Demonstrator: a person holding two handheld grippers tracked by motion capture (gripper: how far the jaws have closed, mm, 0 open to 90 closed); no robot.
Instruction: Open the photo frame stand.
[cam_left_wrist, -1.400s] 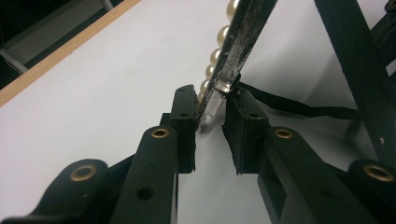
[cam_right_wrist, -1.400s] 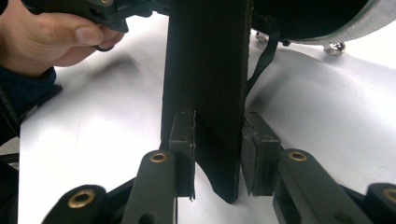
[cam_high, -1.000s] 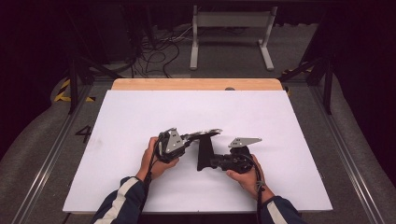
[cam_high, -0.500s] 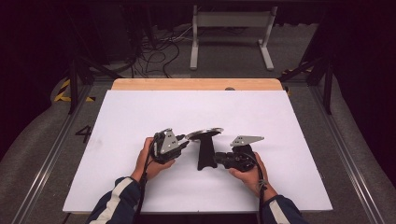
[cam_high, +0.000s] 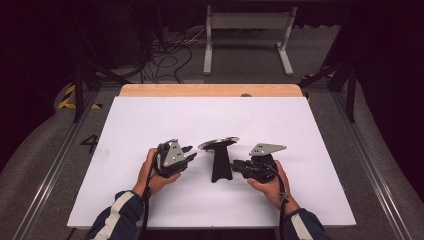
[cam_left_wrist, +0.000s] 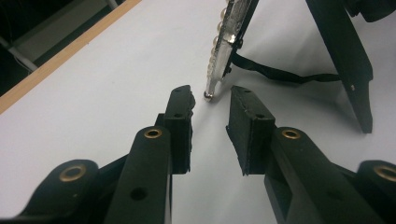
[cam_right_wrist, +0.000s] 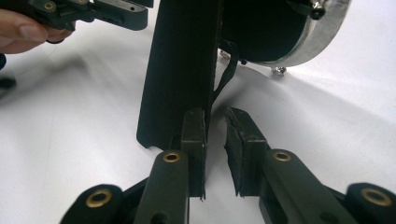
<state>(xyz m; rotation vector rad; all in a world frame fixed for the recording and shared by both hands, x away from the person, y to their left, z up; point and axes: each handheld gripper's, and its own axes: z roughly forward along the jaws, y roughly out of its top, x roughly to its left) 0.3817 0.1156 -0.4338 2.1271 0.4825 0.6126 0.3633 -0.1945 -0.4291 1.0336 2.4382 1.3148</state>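
A: Where's the frame standing?

B: The round picture frame (cam_high: 218, 144), silver-rimmed with a beaded edge, sits in the middle of the white table (cam_high: 150, 115), propped on its black easel-back stand (cam_high: 220, 165). A thin black strap (cam_left_wrist: 280, 74) links the stand to the back of the frame. In the high view it lies between the two hands, nearer the person's side of the table.

A: And the left gripper (cam_high: 187, 155)?

B: Just left of the frame. In the left gripper view its jaws are parted a little, with the frame's lower rim (cam_left_wrist: 219, 70) just beyond the tips; nothing sits between the pads, and they touch nothing I can see.

A: The right gripper (cam_high: 235, 165)?

B: Level, pointing at the stand from the right. Its jaws have just been closing, yet a narrow gap remains. In the right gripper view the stand's edge is right at the left pad; whether it touches, I cannot tell. Nothing is pinched
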